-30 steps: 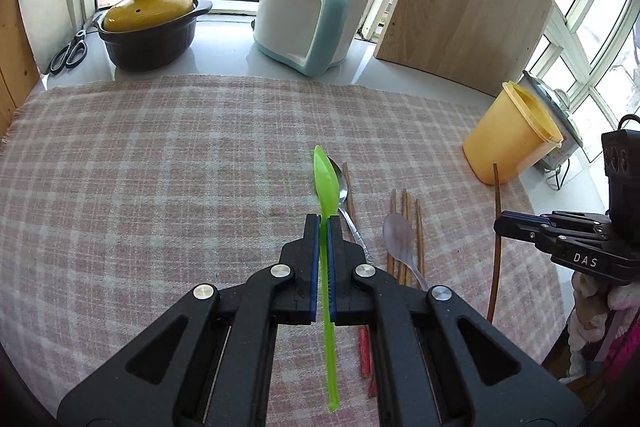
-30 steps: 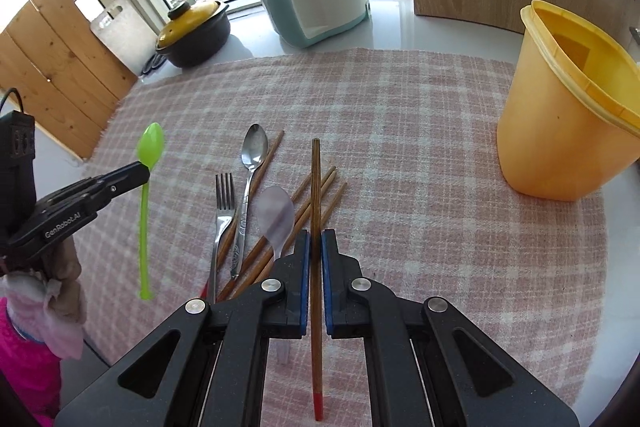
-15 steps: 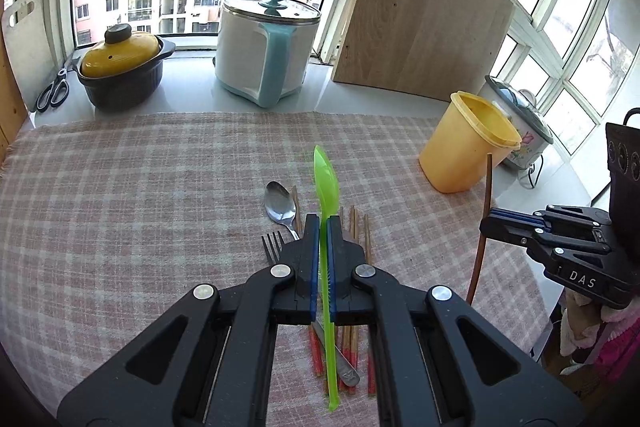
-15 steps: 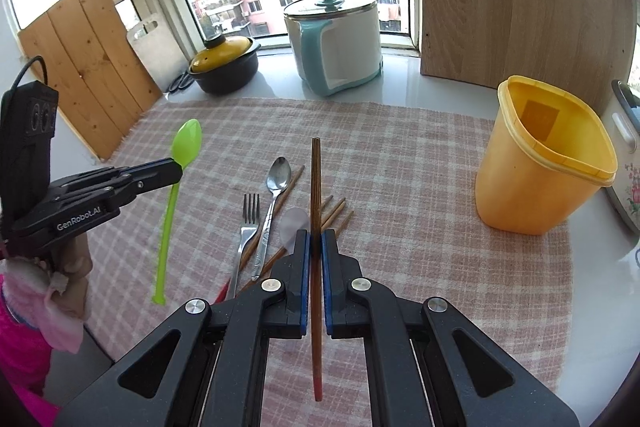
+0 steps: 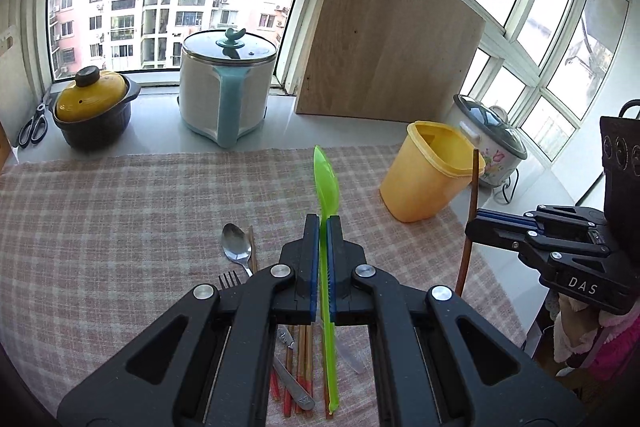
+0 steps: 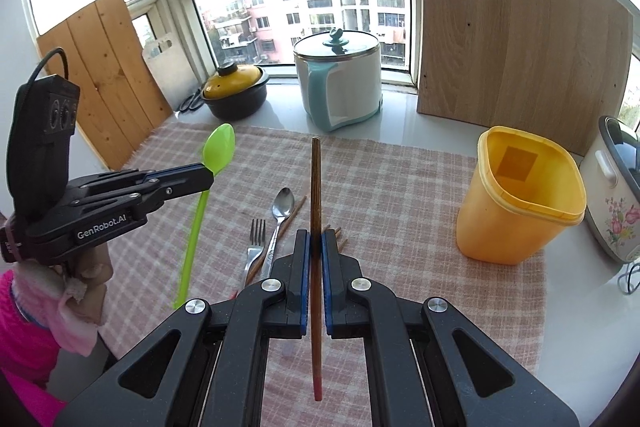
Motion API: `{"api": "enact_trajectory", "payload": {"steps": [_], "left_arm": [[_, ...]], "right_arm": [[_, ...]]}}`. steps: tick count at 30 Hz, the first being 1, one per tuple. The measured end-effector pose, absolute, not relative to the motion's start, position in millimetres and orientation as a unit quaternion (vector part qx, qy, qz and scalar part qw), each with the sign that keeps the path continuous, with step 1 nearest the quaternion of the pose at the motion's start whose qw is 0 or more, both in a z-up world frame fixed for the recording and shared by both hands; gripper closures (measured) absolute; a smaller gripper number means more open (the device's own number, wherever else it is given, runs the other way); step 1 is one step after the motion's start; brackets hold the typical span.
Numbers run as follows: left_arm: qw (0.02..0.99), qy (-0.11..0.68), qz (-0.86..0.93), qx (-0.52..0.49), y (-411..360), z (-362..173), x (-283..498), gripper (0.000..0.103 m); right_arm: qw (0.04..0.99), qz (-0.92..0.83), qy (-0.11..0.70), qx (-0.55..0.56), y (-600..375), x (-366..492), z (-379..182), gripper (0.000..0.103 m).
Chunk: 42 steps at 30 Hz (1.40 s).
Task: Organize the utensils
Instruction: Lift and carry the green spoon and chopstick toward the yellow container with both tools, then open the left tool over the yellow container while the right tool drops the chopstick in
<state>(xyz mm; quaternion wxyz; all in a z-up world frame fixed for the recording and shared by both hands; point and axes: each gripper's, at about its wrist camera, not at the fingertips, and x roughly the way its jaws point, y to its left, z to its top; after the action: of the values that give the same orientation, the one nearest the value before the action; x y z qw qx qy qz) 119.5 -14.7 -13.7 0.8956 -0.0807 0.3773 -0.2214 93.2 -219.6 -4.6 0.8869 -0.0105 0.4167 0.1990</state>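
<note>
Tongs first: the left gripper (image 5: 322, 227) pinches a green spoon (image 5: 326, 183) at the neck of its handle, bowl forward, the long handle trailing back under the jaws. The right gripper (image 6: 314, 243) is pressed tight on one chopstick (image 6: 315, 187), gripped near its middle, the red tip hanging toward the camera. Both are held in the air above the checked cloth (image 6: 400, 187), clear of it.

Landmark is the yellow bin (image 6: 520, 195), open-topped, on the cloth's far right corner. The left gripper and spoon hang well to its left; the chopstick hangs between spoon and bin. Below, left of the bin and well apart from it, a metal spoon (image 6: 282, 205), a fork (image 6: 256, 239) and more chopsticks (image 5: 298, 351) lie in a loose pile. A clear spoon (image 5: 348, 355) seems to lie among them.

Judged as carrying both pieces to the bin, the risks are these. Each utensil is long and held at one narrow spot, so a quick swing could make it pivot or slip between the pads. Two hands converging on one mouth could knock together. A tilted piece could catch the rim and tip the light bin, or drop beside it.
</note>
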Motion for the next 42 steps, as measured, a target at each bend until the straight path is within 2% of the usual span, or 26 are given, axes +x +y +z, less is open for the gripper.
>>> {"api": "enact_trajectory", "payload": {"steps": [26,42], "left_arm": [[0.906,0.304,-0.275,-0.106,-179,49,230,0.102],[0.915,0.305,-0.238,-0.116,-247,20,289,0.102]], "right_arm": [[0.934,0.127,0.335,0.009,-363,183,88,0.099],[0.934,0.103,0.343,0.023,-410,245,58,0.099]]}}
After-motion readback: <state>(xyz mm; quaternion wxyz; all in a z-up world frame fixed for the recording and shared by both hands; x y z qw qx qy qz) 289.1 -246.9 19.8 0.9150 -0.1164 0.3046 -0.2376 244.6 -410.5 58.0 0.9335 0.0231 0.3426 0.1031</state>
